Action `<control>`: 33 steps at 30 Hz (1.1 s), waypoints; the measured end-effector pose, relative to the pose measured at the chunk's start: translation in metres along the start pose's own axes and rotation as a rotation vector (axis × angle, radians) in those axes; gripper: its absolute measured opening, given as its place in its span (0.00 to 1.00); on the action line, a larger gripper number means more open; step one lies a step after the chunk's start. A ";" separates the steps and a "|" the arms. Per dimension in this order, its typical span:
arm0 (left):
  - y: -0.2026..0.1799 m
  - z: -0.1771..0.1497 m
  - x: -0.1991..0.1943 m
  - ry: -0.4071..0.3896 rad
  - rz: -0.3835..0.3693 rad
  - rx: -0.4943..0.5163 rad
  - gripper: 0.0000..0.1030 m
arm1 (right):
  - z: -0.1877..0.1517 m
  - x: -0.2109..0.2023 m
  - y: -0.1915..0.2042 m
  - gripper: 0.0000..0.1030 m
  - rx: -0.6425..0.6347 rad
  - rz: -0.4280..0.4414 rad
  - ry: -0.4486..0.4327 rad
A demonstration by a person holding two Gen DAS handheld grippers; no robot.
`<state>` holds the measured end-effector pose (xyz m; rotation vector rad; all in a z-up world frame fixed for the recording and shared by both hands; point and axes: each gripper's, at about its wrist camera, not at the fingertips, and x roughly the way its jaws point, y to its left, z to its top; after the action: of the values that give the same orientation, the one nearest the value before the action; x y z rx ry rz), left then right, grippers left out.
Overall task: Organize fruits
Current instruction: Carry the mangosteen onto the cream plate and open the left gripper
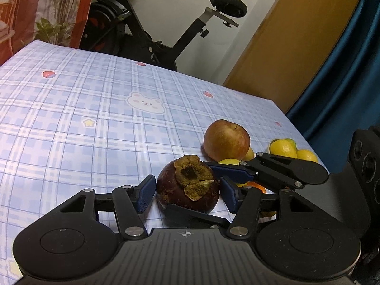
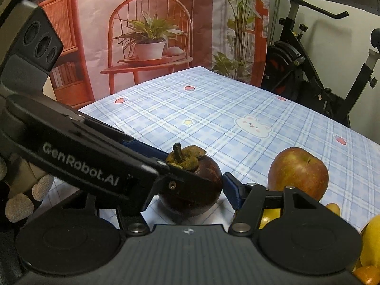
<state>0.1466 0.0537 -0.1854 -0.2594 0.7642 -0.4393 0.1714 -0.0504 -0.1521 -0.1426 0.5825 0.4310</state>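
Resting on the tablecloth: a dark purple mangosteen (image 1: 187, 190), calyx up, sits on the blue checked tablecloth (image 1: 95, 95) near its front edge, caught between the fingers of both tools.
Left gripper: the left gripper (image 1: 187, 186) straddles the mangosteen from the near side, one blue pad at each flank. A sliver of cloth shows between the fruit and the right-hand pad, so the jaws stand apart around it, not yet clamped.
Right gripper: the right gripper (image 2: 190, 190) reaches in crosswise. From the left wrist, one finger lies behind the fruit and one in front of it. From its own camera, its right pad sits against or just beside the skin and the other finger is hidden behind the left tool; I cannot tell whether it grips.
Gloved hand: fingertips of a gloved hand (image 2: 21, 204) show at the lower left of the right wrist view, under the left tool.
Other fruit: a red-yellow apple (image 1: 226, 141) stands just beyond the mangosteen, with lemons (image 1: 283, 147) beside it and an orange fruit (image 1: 255, 186) partly hidden behind the fingers.
Background: an exercise bike (image 1: 166, 35) and a printed backdrop (image 2: 142, 35) stand beyond the table.
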 end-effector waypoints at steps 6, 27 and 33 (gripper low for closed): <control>0.005 0.000 0.000 -0.013 -0.016 -0.041 0.60 | -0.003 -0.002 0.004 0.61 -0.019 -0.014 -0.002; -0.033 0.018 -0.017 -0.055 0.012 0.019 0.60 | -0.005 -0.031 -0.001 0.60 0.062 -0.023 -0.132; -0.079 0.033 -0.009 -0.041 0.001 0.101 0.60 | -0.010 -0.065 -0.020 0.60 0.127 -0.051 -0.197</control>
<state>0.1415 -0.0093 -0.1267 -0.1730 0.7001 -0.4688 0.1265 -0.0938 -0.1241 0.0070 0.4101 0.3529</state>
